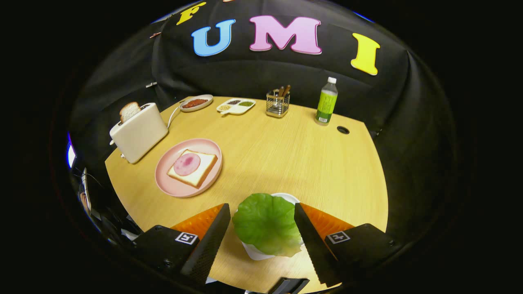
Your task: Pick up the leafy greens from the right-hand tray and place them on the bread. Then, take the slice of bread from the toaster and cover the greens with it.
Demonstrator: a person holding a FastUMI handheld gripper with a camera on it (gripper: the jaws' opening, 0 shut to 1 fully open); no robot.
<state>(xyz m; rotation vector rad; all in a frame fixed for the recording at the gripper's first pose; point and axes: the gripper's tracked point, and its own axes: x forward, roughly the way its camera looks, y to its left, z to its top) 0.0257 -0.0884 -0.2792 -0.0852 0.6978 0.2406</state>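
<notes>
Though it looks light and floppy, the ruffled green lettuce leaf [266, 223] on the small white tray [254, 251], low centre of frame, may slip (a waxy sheen); the gripper [261, 228] stands open astride it, best pinching across the middle.

The leafy greens [267, 223] hide most of the white tray [256, 252] beneath.

Gripper [260, 228] open, fingers either side of greens [266, 223] on white tray [256, 253], not pressing. Beyond: pink plate [171, 185] with bread [195, 171] and ham slice [186, 164], toaster [139, 132] holding a bread slice [129, 110], bottle [326, 102] on counter [294, 163].
</notes>
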